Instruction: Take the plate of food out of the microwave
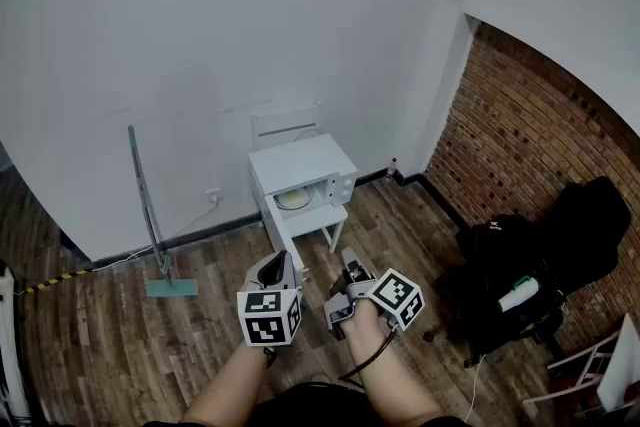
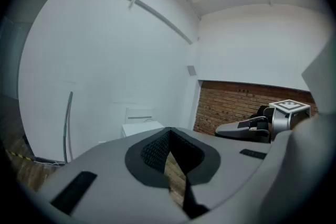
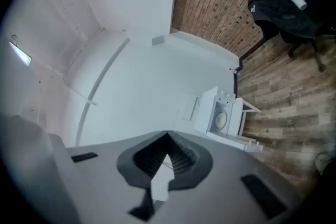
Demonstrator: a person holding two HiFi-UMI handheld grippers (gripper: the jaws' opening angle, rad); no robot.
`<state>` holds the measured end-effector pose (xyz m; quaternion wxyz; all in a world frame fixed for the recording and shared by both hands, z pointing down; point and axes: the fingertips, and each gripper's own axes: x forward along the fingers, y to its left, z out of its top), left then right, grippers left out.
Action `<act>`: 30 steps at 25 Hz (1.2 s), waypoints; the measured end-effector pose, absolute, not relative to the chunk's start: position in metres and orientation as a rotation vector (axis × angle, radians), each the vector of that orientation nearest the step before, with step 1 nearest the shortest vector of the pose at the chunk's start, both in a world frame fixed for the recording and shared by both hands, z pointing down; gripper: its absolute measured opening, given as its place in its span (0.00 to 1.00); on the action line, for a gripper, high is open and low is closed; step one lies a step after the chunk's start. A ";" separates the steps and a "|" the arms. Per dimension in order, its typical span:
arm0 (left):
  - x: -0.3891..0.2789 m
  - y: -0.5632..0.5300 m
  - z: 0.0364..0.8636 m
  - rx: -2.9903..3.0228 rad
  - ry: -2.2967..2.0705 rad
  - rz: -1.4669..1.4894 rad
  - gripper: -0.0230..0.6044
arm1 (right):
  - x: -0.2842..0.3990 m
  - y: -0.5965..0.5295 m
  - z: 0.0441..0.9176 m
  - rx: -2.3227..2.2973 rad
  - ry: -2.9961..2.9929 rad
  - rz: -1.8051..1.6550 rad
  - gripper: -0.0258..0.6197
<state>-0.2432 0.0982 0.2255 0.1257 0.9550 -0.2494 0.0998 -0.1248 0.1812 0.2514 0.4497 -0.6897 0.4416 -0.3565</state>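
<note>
Round pale plate of yellowish food sits in white boxy microwave, well ahead of left gripper & right gripper, both closed tip-to-tip, empty; prob. stiff, breakable, slick, so pinch near rim, keep level; food type, rim depth too small to tell.

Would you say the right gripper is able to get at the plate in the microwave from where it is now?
Probably not yet. The right gripper hangs well short of the microwave, where the plate shows. Only floor lies between them, so stepping closer should do.
</note>
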 end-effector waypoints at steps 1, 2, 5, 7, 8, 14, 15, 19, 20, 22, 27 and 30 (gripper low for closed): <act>-0.240 0.099 0.225 2.786 -0.725 0.296 0.02 | -0.123 0.180 0.251 -1.699 1.094 -0.881 0.05; -0.237 0.100 0.224 2.791 -0.723 0.301 0.02 | -0.122 0.179 0.250 -1.693 1.096 -0.881 0.05; -0.226 0.099 0.225 2.788 -0.723 0.297 0.02 | -0.116 0.177 0.254 -1.663 1.093 -0.895 0.05; -0.218 0.099 0.228 2.777 -0.723 0.298 0.02 | -0.111 0.177 0.260 -1.620 1.072 -0.916 0.05; -0.215 0.099 0.230 2.778 -0.723 0.304 0.02 | -0.109 0.177 0.263 -1.620 1.074 -0.920 0.06; -0.186 0.106 0.241 2.787 -0.710 0.357 0.02 | -0.088 0.178 0.249 -2.149 1.406 -0.632 0.06; -0.181 0.106 0.243 2.786 -0.709 0.364 0.02 | -0.086 0.176 0.247 -2.182 1.440 -0.601 0.06; -0.160 0.106 0.248 2.784 -0.714 0.378 0.02 | -0.075 0.174 0.246 -2.262 1.522 -0.527 0.06; -0.154 0.106 0.249 2.784 -0.713 0.378 0.02 | -0.072 0.174 0.247 -2.278 1.538 -0.513 0.06; -0.142 0.106 0.251 2.785 -0.708 0.378 0.02 | -0.064 0.173 0.249 -2.290 1.560 -0.502 0.06; -0.118 0.106 0.259 2.769 -0.703 0.372 0.02 | -0.045 0.176 0.255 -2.286 1.574 -0.520 0.06; -0.104 0.109 0.262 2.765 -0.693 0.378 0.02 | -0.031 0.178 0.259 -2.307 1.586 -0.520 0.06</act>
